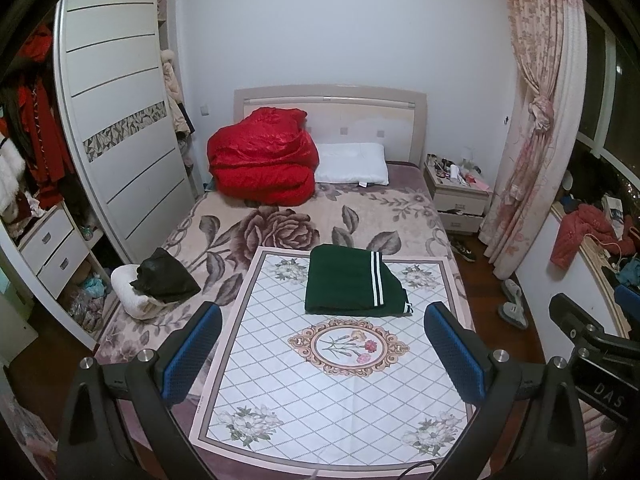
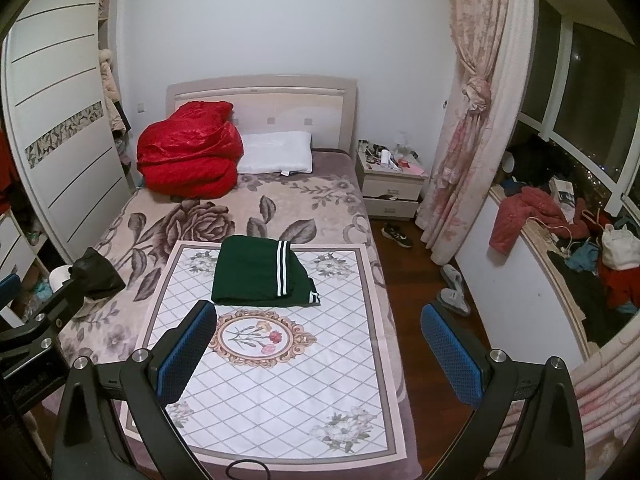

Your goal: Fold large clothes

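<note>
Green folded clothes (image 1: 354, 280) lay on the patterned mat (image 1: 336, 380) on the bed (image 1: 280, 220); your left claw (image 1: 322, 354) and right claw (image 2: 318, 354) both hovered spread wide, holding and touching nothing.

Bedroom, plain white wall (image 1: 340, 32) behind a beige headboard (image 1: 332, 108). Bed (image 1: 360, 208) has a rose-print blanket; red quilt (image 1: 262, 156) bunched beside a white pillow (image 1: 352, 162). White wardrobe (image 1: 116, 128) on the left, cluttered nightstand (image 1: 456, 192) on the right. Pink floral curtain (image 2: 472, 92) tied back, dark window (image 2: 592, 80) beyond. Dark wood floor (image 2: 416, 280) with slippers (image 2: 452, 288). Dim indoor light.
</note>
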